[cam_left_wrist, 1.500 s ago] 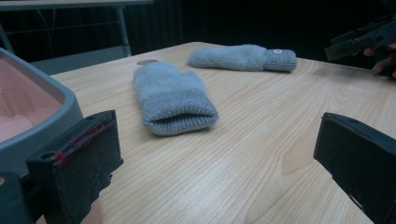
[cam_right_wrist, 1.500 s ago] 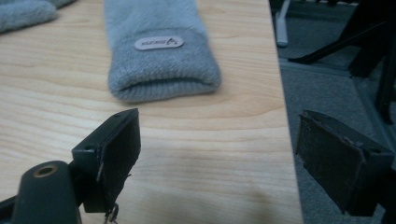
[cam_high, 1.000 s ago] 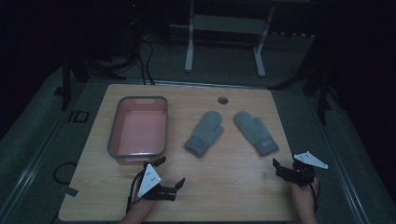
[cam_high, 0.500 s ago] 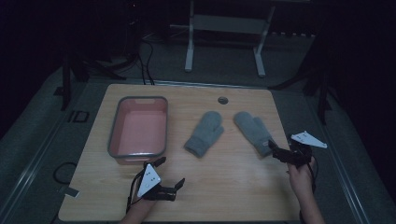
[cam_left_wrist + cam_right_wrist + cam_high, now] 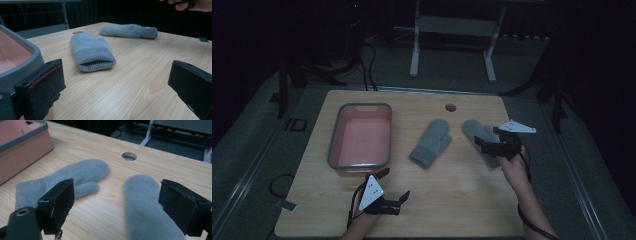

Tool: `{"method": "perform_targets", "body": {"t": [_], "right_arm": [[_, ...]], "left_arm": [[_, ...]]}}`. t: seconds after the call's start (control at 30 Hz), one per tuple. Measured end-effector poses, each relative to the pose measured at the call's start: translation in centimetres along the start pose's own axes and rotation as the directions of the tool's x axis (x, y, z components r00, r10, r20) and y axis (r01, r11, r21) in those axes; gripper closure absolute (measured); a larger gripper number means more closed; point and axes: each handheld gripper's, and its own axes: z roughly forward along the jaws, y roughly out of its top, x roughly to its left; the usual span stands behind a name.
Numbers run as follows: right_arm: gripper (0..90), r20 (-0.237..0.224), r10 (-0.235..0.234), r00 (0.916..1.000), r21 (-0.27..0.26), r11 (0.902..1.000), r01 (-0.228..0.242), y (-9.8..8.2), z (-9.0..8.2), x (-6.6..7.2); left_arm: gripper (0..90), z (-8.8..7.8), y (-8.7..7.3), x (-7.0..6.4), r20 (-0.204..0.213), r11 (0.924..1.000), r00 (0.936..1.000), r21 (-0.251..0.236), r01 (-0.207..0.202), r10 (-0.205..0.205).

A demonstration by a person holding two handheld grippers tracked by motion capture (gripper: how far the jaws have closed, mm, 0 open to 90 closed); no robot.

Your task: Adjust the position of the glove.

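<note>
Wood-grain table (image 5: 452, 190); fuzzy grey mitten (image 5: 147, 212) between right tongs (image 5: 125, 207).

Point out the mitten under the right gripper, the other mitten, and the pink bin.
Right mitten (image 5: 147, 212), right gripper view, on its grey body between the open jaws.
Left mitten (image 5: 431, 142), high view, on its palm.
Pink bin (image 5: 333, 135), high view, on its grey left rim.
</note>
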Motion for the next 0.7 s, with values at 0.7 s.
{"method": "perform_targets", "body": {"t": [0.7], "right_arm": [[21.8, -0.178, -0.085, 0.9804, 0.132, 0.9851, 0.110, 4.1, 11.3, 4.5]], "left_arm": [[1.0, 0.0, 0.0, 0.0, 0.013, 1.0000, 0.9999, 0.002, 0.006, -0.006]]}}
